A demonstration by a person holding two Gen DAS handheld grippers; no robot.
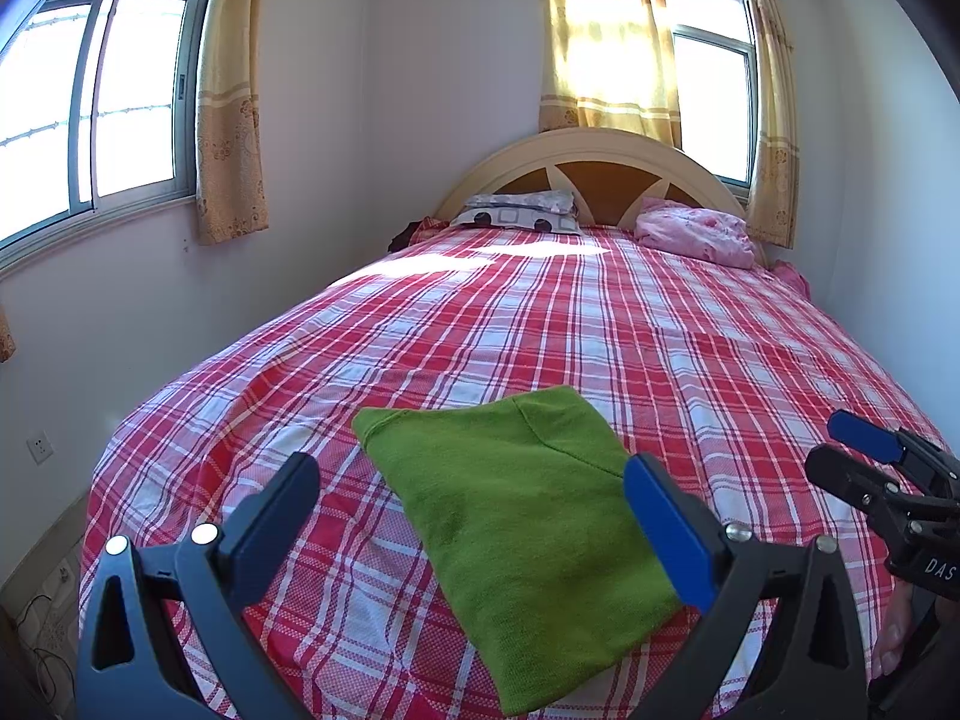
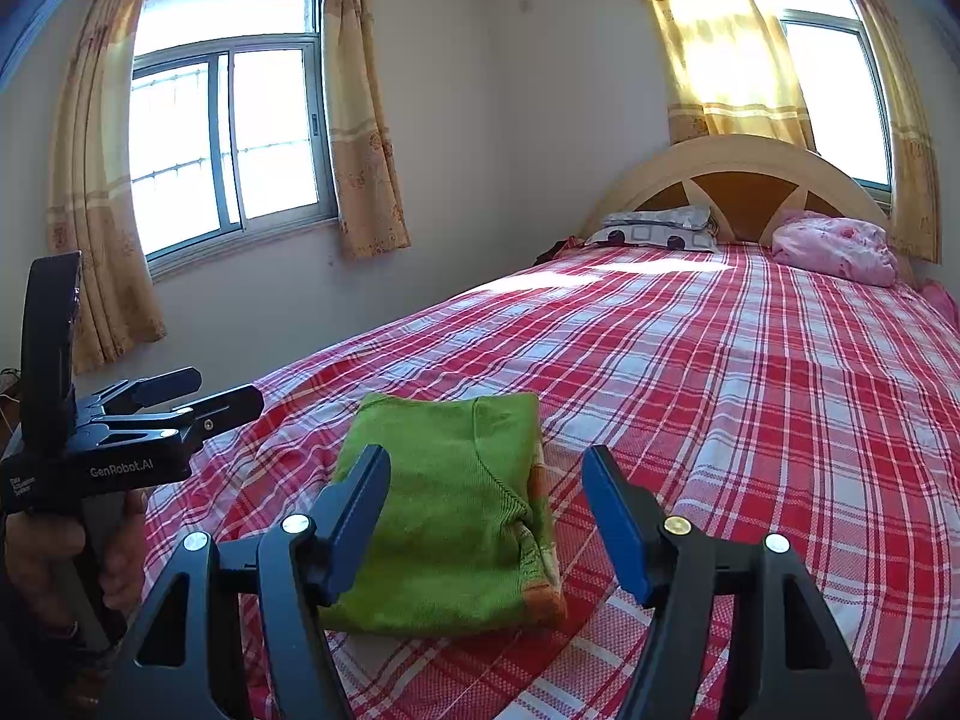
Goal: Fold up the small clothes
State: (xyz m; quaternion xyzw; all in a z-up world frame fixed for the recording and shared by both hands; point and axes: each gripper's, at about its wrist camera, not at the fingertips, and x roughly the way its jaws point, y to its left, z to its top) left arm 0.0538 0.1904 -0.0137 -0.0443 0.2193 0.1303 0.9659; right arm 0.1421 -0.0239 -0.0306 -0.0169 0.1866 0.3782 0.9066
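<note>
A small green knit garment [image 1: 516, 516] lies folded flat on the red plaid bed [image 1: 540, 330] near its foot. It also shows in the right wrist view [image 2: 450, 516], with an orange hem at its right edge. My left gripper [image 1: 474, 474] is open and empty, hovering just above the garment. My right gripper [image 2: 486, 468] is open and empty, also over the garment. The right gripper shows at the right edge of the left wrist view [image 1: 870, 456], and the left gripper shows at the left of the right wrist view [image 2: 198, 396].
Two pillows, a grey patterned one [image 1: 522, 213] and a pink one [image 1: 696, 234], lie against the arched headboard [image 1: 594, 150]. Walls with curtained windows [image 1: 90, 96] flank the bed. A wall socket [image 1: 39, 447] and floor cables sit at the lower left.
</note>
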